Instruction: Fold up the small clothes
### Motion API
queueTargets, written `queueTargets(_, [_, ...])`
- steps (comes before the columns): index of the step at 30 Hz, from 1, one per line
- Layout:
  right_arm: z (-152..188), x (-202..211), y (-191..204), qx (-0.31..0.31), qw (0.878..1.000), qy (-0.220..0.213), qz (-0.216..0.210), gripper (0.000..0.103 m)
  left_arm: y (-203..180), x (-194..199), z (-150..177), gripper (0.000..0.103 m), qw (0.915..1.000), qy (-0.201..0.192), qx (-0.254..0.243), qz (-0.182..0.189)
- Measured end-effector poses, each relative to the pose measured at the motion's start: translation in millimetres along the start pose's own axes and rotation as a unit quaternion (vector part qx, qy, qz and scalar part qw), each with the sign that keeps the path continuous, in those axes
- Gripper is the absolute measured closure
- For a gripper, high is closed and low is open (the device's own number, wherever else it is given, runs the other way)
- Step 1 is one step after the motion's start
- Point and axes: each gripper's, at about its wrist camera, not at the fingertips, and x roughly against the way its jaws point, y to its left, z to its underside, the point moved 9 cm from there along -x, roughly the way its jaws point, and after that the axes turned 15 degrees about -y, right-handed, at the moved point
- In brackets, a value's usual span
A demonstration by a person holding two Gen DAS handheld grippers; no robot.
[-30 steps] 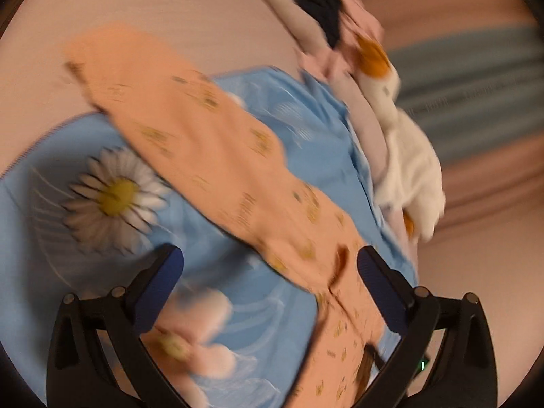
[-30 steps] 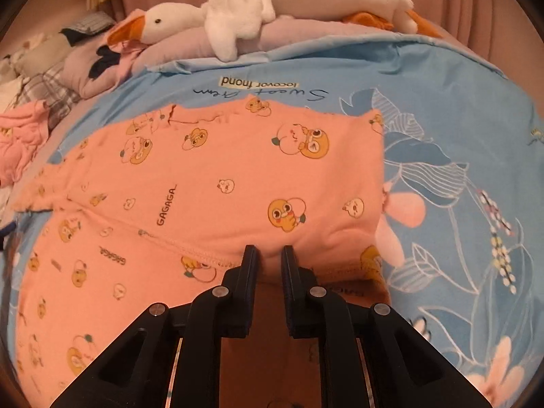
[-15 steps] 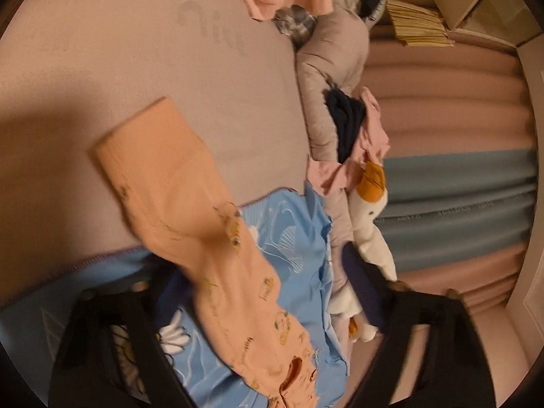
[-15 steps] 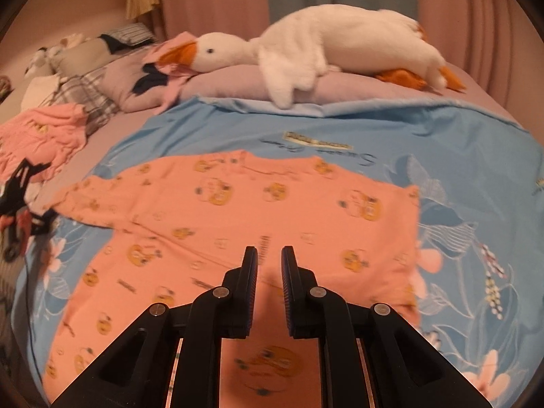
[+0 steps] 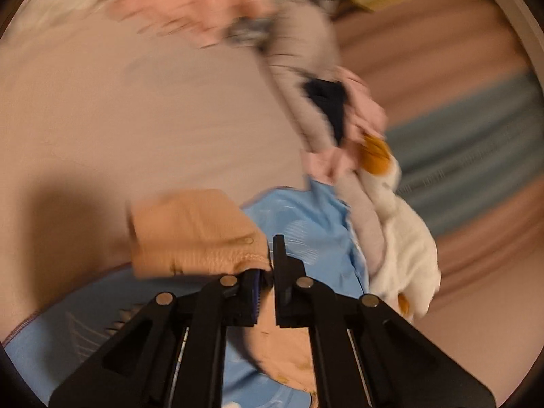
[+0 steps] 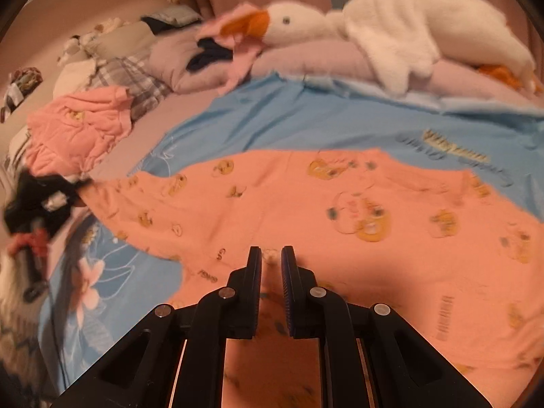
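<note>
We judge the orange garment [image 6: 340,210] on the blue sheet [image 6: 289,119] light and limp, best taken at hems: the left gripper [image 5: 268,268] has just closed its fingers on the cuff [image 5: 197,234], while the right gripper [image 6: 271,258] fingers, nearly shut, pinch cloth at the near edge.

I'm looking at soft matt knit cloth in the orange garment [image 6: 340,210], its ribbed cuff [image 5: 190,234] stitched along the edge. My left gripper [image 5: 268,272] is showing matt black plastic with shiny metal pins. The blue sheet [image 6: 306,119] is lying smooth; the goose toy [image 6: 408,27] is looking fluffy.
</note>
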Motion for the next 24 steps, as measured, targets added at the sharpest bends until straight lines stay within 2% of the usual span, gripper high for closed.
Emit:
queueTargets(1, [9, -10, 1, 0.000, 1.000, 0.022, 0.005, 0.090, -17, 3, 2, 0.101, 0.9996, -0.001, -0.025, 0.012])
queueTargets(3, [6, -3, 6, 0.009, 1.000, 0.004, 0.002, 0.090, -54, 8, 10, 0.101, 0.9964, 0.000, -0.075, 0.038])
queueTargets(5, [1, 14, 6, -0.030, 0.999, -0.009, -0.028, 0.090, -92, 11, 27, 0.101, 0.9905, 0.007, -0.124, 0.058])
queueTargets(9, [-10, 56, -16, -0.051, 0.997, -0.052, -0.016, 0.090, -148, 14, 82, 0.101, 0.9796, 0.041, -0.168, 0.103])
queueTargets(12, [-13, 87, -46, -0.105, 0.991, -0.079, -0.012, 0.090, -188, 14, 145, 0.101, 0.9635, 0.080, -0.219, 0.132])
queueTargets(14, [-9, 106, -74, -0.164, 0.982, -0.093, -0.008, 0.090, -211, 15, 193, 0.101, 0.9509, 0.110, -0.245, 0.154])
queueTargets(15, [-7, 110, -85, -0.186, 0.978, -0.097, -0.006, 0.090, -223, 17, 228, 0.100, 0.9416, 0.130, -0.261, 0.168])
queueTargets(17, [2, 119, -111, -0.228, 0.968, -0.103, 0.002, 0.090, -236, 20, 275, 0.099, 0.9280, 0.160, -0.282, 0.184])
queueTargets(19, [14, 125, -133, -0.264, 0.959, -0.100, 0.015, 0.090, -240, 24, 338, 0.099, 0.9051, 0.215, -0.308, 0.199])
queueTargets(20, [20, 126, -142, -0.281, 0.954, -0.098, 0.017, 0.090, -236, 26, 375, 0.093, 0.8879, 0.249, -0.332, 0.198])
queueTargets(21, [22, 129, -148, -0.292, 0.951, -0.098, 0.019, 0.090, -229, 26, 402, 0.085, 0.8752, 0.271, -0.352, 0.191])
queueTargets(22, [27, 131, -155, -0.307, 0.946, -0.100, 0.024, 0.090, -225, 26, 417, 0.076, 0.8668, 0.281, -0.369, 0.182])
queueTargets(23, [32, 135, -163, -0.321, 0.941, -0.104, 0.031, 0.089, -218, 25, 433, 0.051, 0.8562, 0.291, -0.391, 0.171])
queueTargets(24, [35, 139, -167, -0.329, 0.938, -0.107, 0.034, 0.086, -212, 27, 446, 0.032, 0.8459, 0.299, -0.411, 0.163])
